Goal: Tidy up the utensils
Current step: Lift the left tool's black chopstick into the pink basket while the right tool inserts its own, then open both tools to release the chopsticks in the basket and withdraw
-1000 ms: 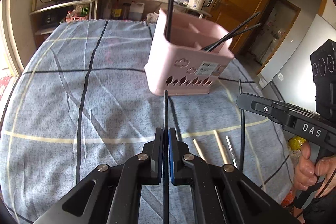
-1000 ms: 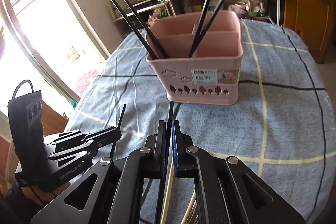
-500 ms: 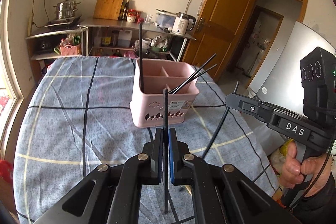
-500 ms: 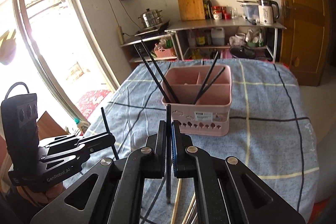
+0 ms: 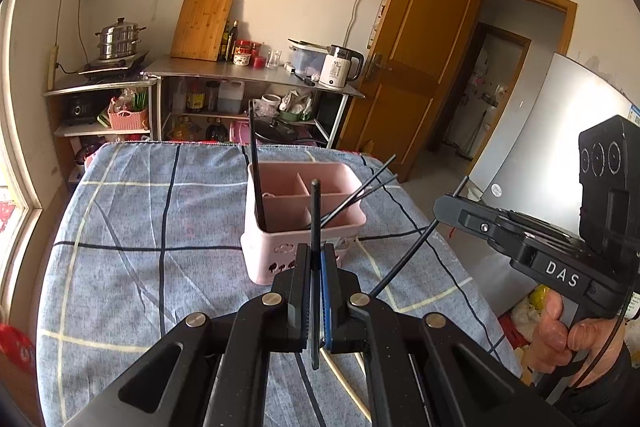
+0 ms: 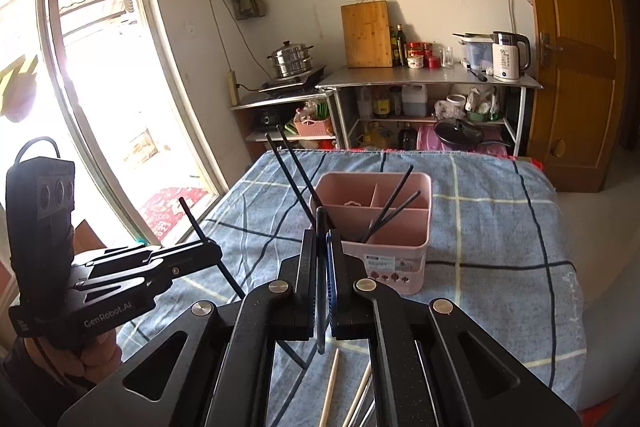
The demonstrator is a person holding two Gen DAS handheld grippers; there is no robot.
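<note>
Left tool (image 5: 315, 267) clamps thin black chopstick (image 5: 315, 211) upright; right tool (image 6: 322, 255) clamps another black chopstick (image 6: 320, 227). Pink plastic divided caddy (image 5: 280, 259) stands mid-table, beyond both. Risk: narrow pinch lets stick pivot, tip misses compartment or strikes leaning sticks.

We see left gripper (image 5: 316, 259) fingers (image 5: 301, 287) clamped on a black chopstick (image 5: 315, 211), upright. Pink basket (image 5: 280, 259) sits beyond on the checked counter (image 5: 160, 219), chopsticks inside. Right gripper (image 5: 444, 205) at right pinches another black chopstick (image 5: 404, 263).
</note>
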